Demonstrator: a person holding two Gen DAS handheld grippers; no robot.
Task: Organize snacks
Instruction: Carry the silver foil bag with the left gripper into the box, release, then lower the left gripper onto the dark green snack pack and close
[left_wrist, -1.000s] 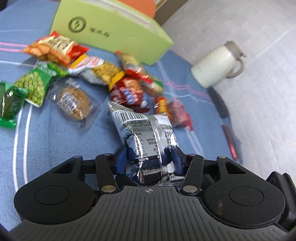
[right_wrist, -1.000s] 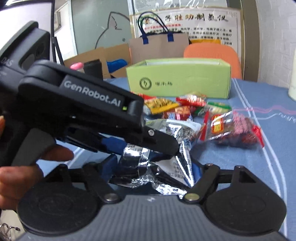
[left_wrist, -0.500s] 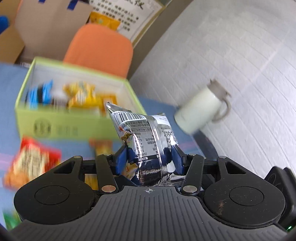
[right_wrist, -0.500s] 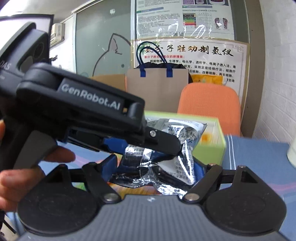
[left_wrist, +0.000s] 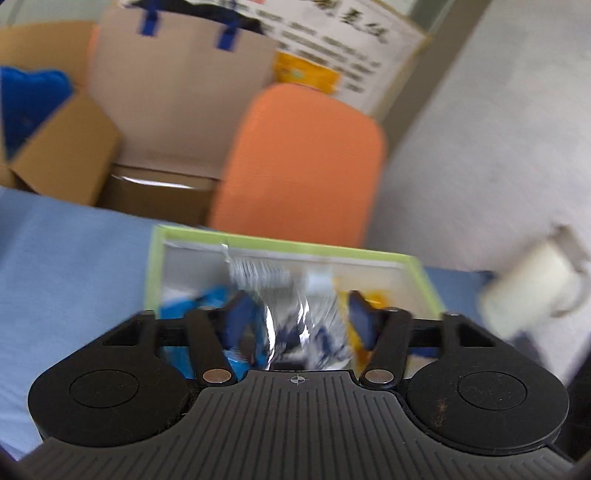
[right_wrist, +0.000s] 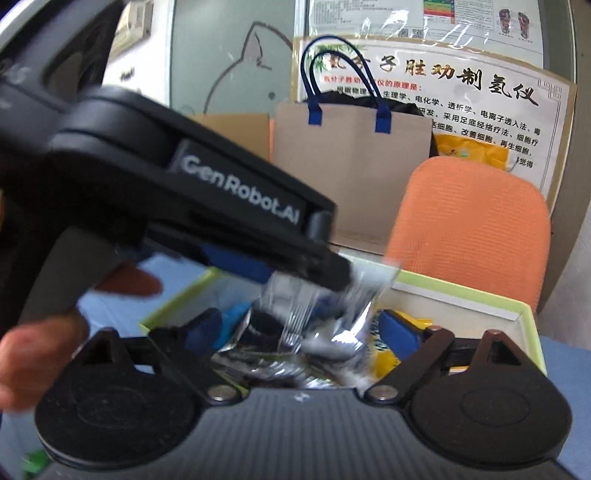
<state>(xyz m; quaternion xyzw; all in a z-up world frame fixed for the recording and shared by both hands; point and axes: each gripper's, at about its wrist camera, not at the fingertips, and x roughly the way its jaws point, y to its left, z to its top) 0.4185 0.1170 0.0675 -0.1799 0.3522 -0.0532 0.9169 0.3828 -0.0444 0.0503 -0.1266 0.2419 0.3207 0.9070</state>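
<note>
A silver foil snack packet (left_wrist: 295, 314) sits blurred between the jaws of my left gripper (left_wrist: 301, 317), which have spread apart; the packet looks loose over the open green box (left_wrist: 280, 242). The box holds blue and yellow packets. In the right wrist view the same silver packet (right_wrist: 332, 314) hangs blurred under the left gripper's tip. My right gripper (right_wrist: 301, 332) is open just above the green box (right_wrist: 461, 291), with silver packets below it.
An orange chair (left_wrist: 299, 162) stands behind the box, with a brown paper bag (left_wrist: 177, 92) and cardboard boxes (left_wrist: 59, 147) beyond. A white jug (left_wrist: 532, 295) stands right of the box on the blue tablecloth (left_wrist: 74, 258).
Both grippers have moved from the snack pile up over the green box. The left jaws have spread and the silver packet has slipped lower. The right jaws have spread too.
</note>
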